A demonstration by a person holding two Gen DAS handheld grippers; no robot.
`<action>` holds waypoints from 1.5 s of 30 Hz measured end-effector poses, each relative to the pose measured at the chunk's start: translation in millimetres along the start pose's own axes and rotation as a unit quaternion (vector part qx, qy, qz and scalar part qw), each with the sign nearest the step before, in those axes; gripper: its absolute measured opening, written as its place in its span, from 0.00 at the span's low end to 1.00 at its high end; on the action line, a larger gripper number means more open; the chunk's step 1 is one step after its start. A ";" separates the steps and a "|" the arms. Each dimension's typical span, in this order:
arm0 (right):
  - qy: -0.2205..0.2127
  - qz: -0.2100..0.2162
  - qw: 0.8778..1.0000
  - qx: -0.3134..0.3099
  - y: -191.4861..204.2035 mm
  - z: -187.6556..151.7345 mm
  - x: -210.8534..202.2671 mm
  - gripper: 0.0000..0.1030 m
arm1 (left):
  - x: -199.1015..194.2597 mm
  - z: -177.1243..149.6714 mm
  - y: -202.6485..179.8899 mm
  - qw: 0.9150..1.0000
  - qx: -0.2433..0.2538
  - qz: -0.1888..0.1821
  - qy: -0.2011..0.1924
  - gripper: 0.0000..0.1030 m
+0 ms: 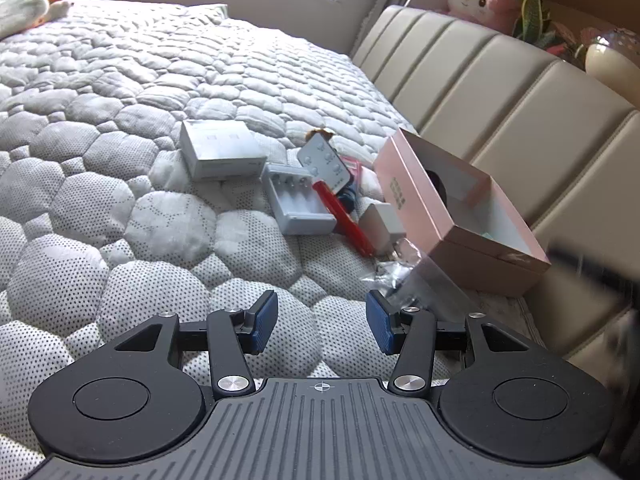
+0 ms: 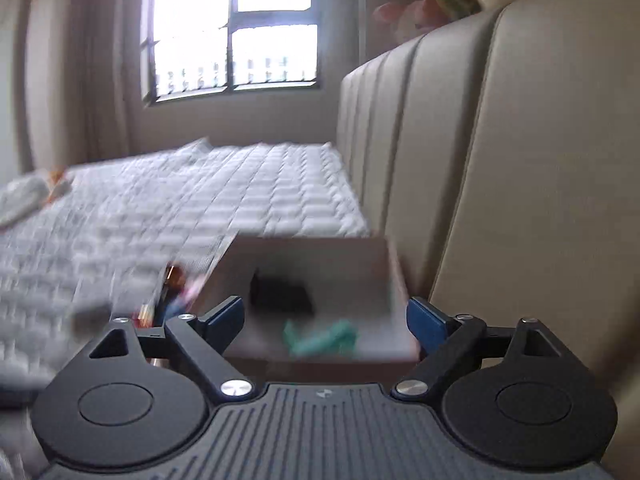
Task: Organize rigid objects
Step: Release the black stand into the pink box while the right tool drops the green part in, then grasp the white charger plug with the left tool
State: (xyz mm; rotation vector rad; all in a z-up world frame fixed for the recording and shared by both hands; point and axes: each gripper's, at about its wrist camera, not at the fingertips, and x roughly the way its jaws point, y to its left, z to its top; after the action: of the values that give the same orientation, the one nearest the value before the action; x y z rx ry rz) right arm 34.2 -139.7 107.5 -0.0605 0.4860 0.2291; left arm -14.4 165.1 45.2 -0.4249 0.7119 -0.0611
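While both tools hang over the bed (image 1: 120, 128), the left tool (image 1: 322, 320) is part-open and empty. The right tool (image 2: 325, 322) gapes wide, gripping nothing, above the pink box (image 1: 460, 216) by the headboard (image 1: 500, 92). A battery charger (image 1: 298, 202) and red pen (image 1: 344, 216) lie beside it.

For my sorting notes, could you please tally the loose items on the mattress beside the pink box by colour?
White or grey: 4 (carton, battery case, blister pack, small block)
Red: 1 (pen)
Clear: 1 (plastic bag)
Total: 6; others partly hidden.
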 end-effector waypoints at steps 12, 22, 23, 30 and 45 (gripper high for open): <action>0.048 0.069 0.995 -0.048 12.6 -68.9 -26.0 0.87 | 18.6 11.1 -14.4 1.000 0.021 -0.012 0.004 0.51; 0.052 0.130 0.983 -0.119 75.6 -41.6 29.1 0.87 | 5.8 8.7 6.6 1.000 -0.001 0.007 -0.001 0.51; 0.062 0.134 0.982 -0.121 80.9 -41.6 37.6 0.86 | 3.3 8.9 9.7 1.000 -0.002 0.008 -0.002 0.51; 0.120 0.164 0.971 -0.123 93.0 -43.3 46.3 0.23 | 0.5 14.0 22.4 1.000 -0.010 0.010 -0.009 0.51; 0.123 0.074 0.989 -0.029 -0.6 -68.1 -6.9 0.10 | 57.2 45.1 -46.1 0.998 0.039 -0.040 -0.001 0.51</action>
State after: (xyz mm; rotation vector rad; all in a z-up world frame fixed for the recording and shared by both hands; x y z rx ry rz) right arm -2.7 -149.3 50.6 -0.1105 0.7313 0.3834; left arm 62.2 127.8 58.4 -0.3787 0.6886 -0.1639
